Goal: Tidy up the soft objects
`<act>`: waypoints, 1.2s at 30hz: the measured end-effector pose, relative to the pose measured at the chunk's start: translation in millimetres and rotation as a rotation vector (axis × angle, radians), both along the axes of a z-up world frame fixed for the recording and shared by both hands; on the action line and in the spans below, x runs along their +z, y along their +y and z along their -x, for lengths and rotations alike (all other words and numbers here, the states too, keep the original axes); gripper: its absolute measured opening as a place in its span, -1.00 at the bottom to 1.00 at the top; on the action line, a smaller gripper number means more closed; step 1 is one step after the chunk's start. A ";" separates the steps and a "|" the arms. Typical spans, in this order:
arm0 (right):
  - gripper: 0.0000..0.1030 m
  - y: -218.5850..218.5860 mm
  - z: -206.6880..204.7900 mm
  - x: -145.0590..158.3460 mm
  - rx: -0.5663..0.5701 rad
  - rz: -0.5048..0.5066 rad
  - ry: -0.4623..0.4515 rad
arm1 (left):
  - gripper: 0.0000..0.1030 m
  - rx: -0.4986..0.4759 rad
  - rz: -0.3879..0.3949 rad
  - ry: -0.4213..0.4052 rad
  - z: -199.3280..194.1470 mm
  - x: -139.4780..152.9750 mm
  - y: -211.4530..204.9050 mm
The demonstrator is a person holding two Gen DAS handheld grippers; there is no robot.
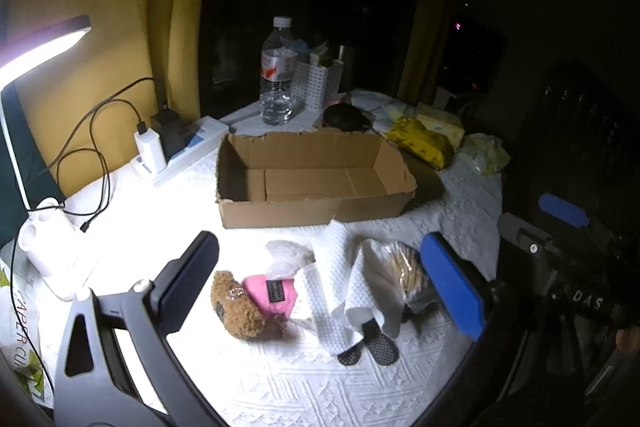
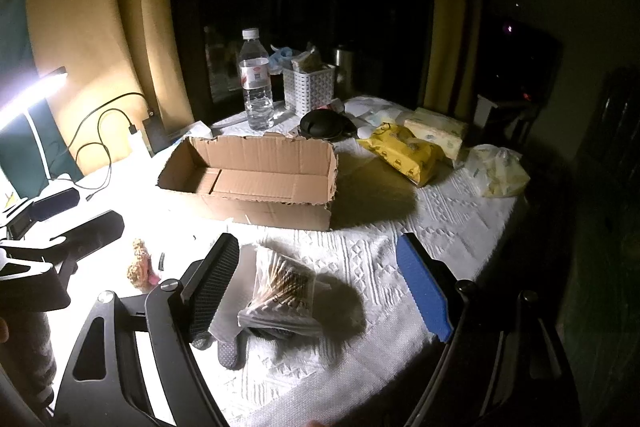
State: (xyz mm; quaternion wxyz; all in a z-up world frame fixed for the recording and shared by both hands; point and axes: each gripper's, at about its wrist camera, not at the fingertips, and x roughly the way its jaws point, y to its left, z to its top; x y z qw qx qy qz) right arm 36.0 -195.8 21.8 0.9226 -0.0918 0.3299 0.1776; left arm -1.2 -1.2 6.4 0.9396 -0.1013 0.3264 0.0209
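Your left gripper (image 1: 320, 279): spread wide above teddy bear (image 1: 240, 303) | your right gripper (image 2: 324, 287): spread wide over cotton-swab bag (image 2: 280, 291) | cardboard box (image 1: 312, 183) beyond

Left gripper (image 1: 320, 287): jaws wide apart, nothing clamped, black finger (image 1: 188, 283) on left, blue finger (image 1: 454, 287) on right, held low over table. Right gripper (image 2: 320, 287): jaws likewise spread, empty, black finger (image 2: 214, 291) left, blue finger (image 2: 424, 287) right. Grippers side by side, left one's black finger visible at left edge of right wrist view.
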 end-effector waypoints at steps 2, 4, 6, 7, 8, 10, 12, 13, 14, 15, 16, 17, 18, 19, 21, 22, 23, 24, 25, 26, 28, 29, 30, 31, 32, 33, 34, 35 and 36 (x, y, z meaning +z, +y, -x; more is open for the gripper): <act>0.64 0.0 -0.1 -0.2 0.000 -0.001 -0.001 | 0.97 -0.004 0.001 -0.003 1.0 0.5 -0.3; 0.64 0.4 -0.4 -0.2 0.001 0.000 0.000 | 0.97 -0.005 0.001 -0.005 1.1 1.4 0.1; 0.64 0.9 -0.6 0.1 0.003 0.001 0.000 | 0.97 -0.004 0.006 -0.007 1.2 1.7 0.9; 0.64 1.1 -0.7 0.2 0.003 0.000 0.000 | 0.97 -0.003 0.005 -0.007 1.0 1.9 1.4; 0.64 1.4 -0.9 0.2 0.003 0.001 0.001 | 0.97 -0.001 0.005 -0.007 1.2 2.3 1.5; 0.64 1.8 0.3 -0.1 -0.002 -0.002 -0.001 | 0.97 0.000 0.005 -0.007 0.9 2.5 2.2; 0.64 2.0 0.1 0.0 -0.003 -0.001 -0.001 | 0.97 0.003 0.000 -0.008 0.7 3.3 2.0; 0.64 1.6 0.5 0.3 -0.003 -0.002 -0.002 | 0.97 0.003 0.000 -0.008 0.3 3.3 1.7; 0.64 1.3 0.7 0.4 -0.003 -0.002 -0.001 | 0.97 0.002 0.000 -0.009 1.3 3.0 2.3; 0.64 1.3 0.4 0.4 -0.002 -0.001 -0.001 | 0.97 0.002 -0.001 -0.009 0.7 3.1 2.2; 0.64 1.4 -0.3 0.2 -0.001 -0.001 -0.001 | 0.97 0.003 0.000 -0.008 1.3 2.9 2.5; 0.64 1.2 -0.4 0.2 -0.001 -0.002 0.000 | 0.97 0.003 0.001 -0.009 1.7 2.8 2.7; 0.64 1.2 -0.5 0.2 0.000 -0.002 0.001 | 0.97 0.004 0.000 -0.009 1.4 2.9 2.8; 0.64 1.3 -0.4 0.2 -0.001 -0.002 0.000 | 0.97 0.005 0.000 -0.009 1.8 2.7 2.9; 0.64 1.4 -0.5 0.0 -0.001 -0.002 0.000 | 0.97 0.006 0.001 -0.010 2.2 2.6 3.4; 0.64 1.1 -0.6 -0.1 -0.001 -0.002 0.000 | 0.97 0.005 -0.001 -0.010 2.6 2.5 3.4; 0.64 0.7 -0.8 -0.2 -0.001 -0.003 0.002 | 0.97 0.005 -0.002 -0.010 2.4 2.7 3.7; 0.64 0.8 -0.5 -0.8 0.000 -0.003 0.002 | 0.97 0.005 -0.002 -0.011 2.8 2.7 3.5; 0.64 0.6 0.2 -1.6 0.000 -0.003 0.002 | 0.97 0.004 -0.003 -0.010 2.8 2.6 3.6; 0.64 0.5 0.5 -1.5 0.000 -0.003 0.002 | 0.97 0.003 -0.005 -0.010 2.5 2.8 3.8; 0.64 0.2 -0.3 -2.0 0.000 -0.003 0.002 | 0.97 0.004 -0.002 -0.011 3.2 2.5 3.8; 0.64 0.0 -0.6 -2.1 -0.001 -0.003 0.002 | 0.97 0.002 -0.004 -0.011 3.3 2.8 3.9; 0.64 -0.2 -1.0 -2.1 -0.001 -0.004 0.003 | 0.97 0.002 -0.005 -0.010 2.8 2.7 4.2; 0.64 -0.1 -1.2 -2.1 -0.002 -0.005 0.003 | 0.97 0.001 -0.004 -0.011 2.7 2.1 3.4; 0.64 0.0 -1.3 -2.1 -0.002 -0.005 0.003 | 0.97 -0.002 -0.004 -0.011 3.0 2.1 3.2; 0.64 -0.1 -1.7 -2.1 -0.001 -0.004 0.004 | 0.97 -0.003 -0.005 -0.010 2.8 2.1 3.0; 0.64 -0.3 -2.0 -2.1 0.000 -0.004 0.004 | 0.97 -0.005 -0.006 -0.010 3.0 2.1 2.5; 0.64 -0.3 -2.3 -2.2 0.000 -0.005 0.004 | 0.97 -0.005 -0.006 -0.009 2.9 2.0 2.6; 0.64 -0.2 -2.1 -2.3 0.001 -0.005 0.005 | 0.97 -0.005 -0.007 -0.009 2.8 1.9 2.6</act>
